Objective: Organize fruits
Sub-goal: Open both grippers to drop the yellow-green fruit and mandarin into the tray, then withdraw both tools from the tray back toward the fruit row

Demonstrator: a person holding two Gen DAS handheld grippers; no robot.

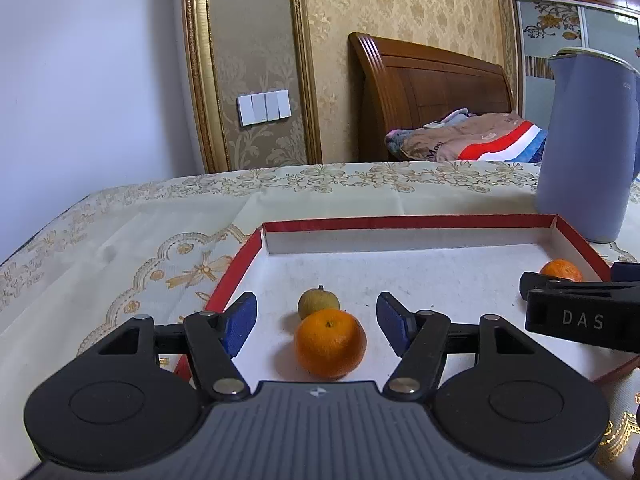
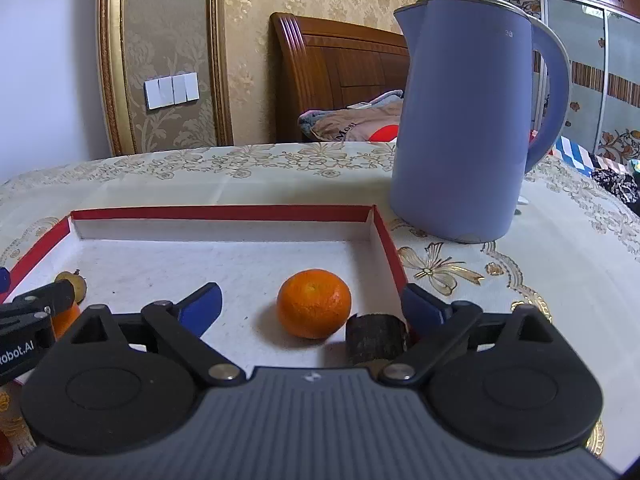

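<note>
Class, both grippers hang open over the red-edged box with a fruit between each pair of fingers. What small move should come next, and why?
Probably draw both grippers back. The left gripper stands open around a tangerine already resting in the box; the right gripper is likewise clear of its tangerine.

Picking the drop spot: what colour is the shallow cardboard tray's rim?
Red rim, white inside; clearest in the right wrist view.
</note>
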